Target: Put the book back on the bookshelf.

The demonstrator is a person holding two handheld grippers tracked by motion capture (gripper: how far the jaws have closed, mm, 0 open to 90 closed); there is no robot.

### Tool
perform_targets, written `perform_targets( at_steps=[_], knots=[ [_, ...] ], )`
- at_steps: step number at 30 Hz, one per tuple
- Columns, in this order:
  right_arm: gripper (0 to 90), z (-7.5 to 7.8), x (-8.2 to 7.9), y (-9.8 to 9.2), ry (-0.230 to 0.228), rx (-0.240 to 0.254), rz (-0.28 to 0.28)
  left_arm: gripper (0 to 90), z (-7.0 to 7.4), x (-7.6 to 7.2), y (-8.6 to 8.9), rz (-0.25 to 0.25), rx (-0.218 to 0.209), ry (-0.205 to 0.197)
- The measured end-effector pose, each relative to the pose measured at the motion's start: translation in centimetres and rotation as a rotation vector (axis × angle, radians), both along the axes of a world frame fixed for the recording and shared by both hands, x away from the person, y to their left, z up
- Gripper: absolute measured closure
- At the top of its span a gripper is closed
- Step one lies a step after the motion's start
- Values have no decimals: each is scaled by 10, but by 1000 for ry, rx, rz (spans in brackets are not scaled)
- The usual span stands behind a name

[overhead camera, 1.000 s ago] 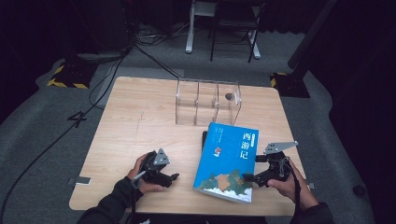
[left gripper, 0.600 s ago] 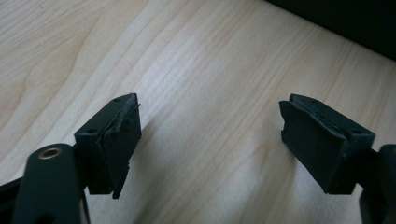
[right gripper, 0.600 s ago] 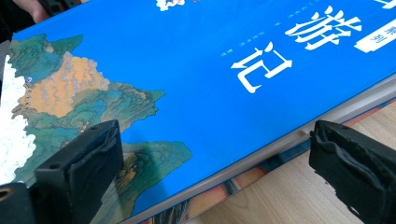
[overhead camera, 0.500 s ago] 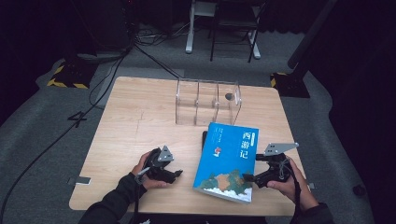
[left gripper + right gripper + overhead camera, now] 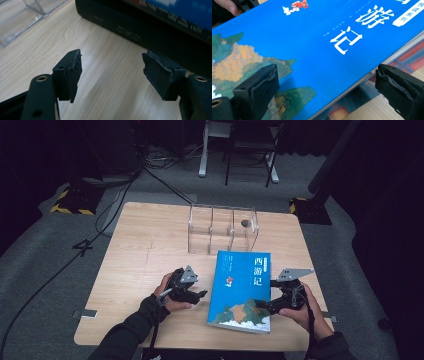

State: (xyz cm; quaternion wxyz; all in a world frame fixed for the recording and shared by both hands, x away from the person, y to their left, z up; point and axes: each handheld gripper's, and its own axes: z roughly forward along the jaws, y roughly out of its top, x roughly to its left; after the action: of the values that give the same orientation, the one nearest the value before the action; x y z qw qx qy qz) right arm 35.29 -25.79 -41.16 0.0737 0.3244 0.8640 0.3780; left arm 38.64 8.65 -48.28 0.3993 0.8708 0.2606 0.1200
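High view: blue book (image 5: 242, 292) flat on the wooden table (image 5: 145, 245), just before the clear organizer (image 5: 222, 229).
Left gripper (image 5: 192, 290): jaws apart, just been closing, nothing between, beside the book's spine.
Right gripper (image 5: 267, 305): jaws apart, straddling the book's page edge.

hidden/cut off: book (image 5: 317, 50) runs off top, left and right edges of right gripper view | book's dark spine (image 5: 140, 30) cut by top and right edges in left gripper view, its lettering blurred | clear box (image 5: 22, 17) cut off upper left, same view
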Motion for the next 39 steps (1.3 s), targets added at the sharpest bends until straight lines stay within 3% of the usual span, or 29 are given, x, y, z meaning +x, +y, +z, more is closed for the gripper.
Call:
perform_targets(
  at_steps=[4, 7, 8, 9, 11, 13, 16, 18, 20, 23, 24, 25, 26, 27, 29, 30, 32, 34, 37, 39],
  knots=[
    [54, -2, 8, 0, 74, 23, -24, 335, 2, 6, -6, 2, -21, -2],
    [106, -1, 5, -3, 80, 26, -26, 332, 2, 7, -8, -1, -14, -10],
    [152, 2, -1, -6, 102, 19, -6, 331, 2, 8, -9, 4, -16, -11],
    [152, 2, -1, -6, 102, 19, -6, 331, 2, 8, -9, 4, -16, -11],
    [141, 1, -8, -8, 154, 13, 39, 331, 3, 10, -10, 8, -20, -12],
    [141, 1, -9, -8, 149, 15, 40, 332, 4, 11, -12, 14, -31, -9],
    [140, 2, -11, -7, 122, 5, 48, 346, 6, 15, -16, 8, -60, 0],
    [141, 4, -13, -5, 97, -15, 53, 373, 6, 18, -20, -3, -46, -5],
    [144, 6, -13, -4, 73, -32, 70, 412, 4, 21, -25, -14, -47, 22],
    [155, 9, -13, -4, 21, -46, 80, 483, 4, 24, -28, -21, -49, 24],
    [204, 10, -12, -4, -34, -51, 53, 492, 4, 25, -28, -28, -52, 28],
    [289, 11, -9, -5, -56, -31, 47, 496, 3, 26, -28, -23, -58, 30],
    [294, 13, -7, -6, -68, 6, 47, 497, 3, 26, -28, -23, -58, 30],
    [355, 13, -2, -7, -59, 40, 64, 503, 3, 28, -28, -22, -62, 30],
    [381, 13, 5, -6, -30, 48, 71, 503, 4, 29, -28, -12, -56, 25],
    [373, 15, 9, -6, -23, 38, 61, 497, 4, 29, -28, -10, -54, 25],
    [268, 20, 10, -9, -17, -12, -22, 480, 4, 29, -28, -11, -51, 21],
    [239, 18, 8, -14, 59, -13, -5, 474, 4, 29, -25, -7, -64, 27],
    [233, 14, 6, -13, 86, -42, 13, 469, 4, 28, -26, -6, -64, 27],
    [190, 9, 7, -11, 155, -20, 52, 481, 5, 27, -27, -4, -54, 16]
  ],
)
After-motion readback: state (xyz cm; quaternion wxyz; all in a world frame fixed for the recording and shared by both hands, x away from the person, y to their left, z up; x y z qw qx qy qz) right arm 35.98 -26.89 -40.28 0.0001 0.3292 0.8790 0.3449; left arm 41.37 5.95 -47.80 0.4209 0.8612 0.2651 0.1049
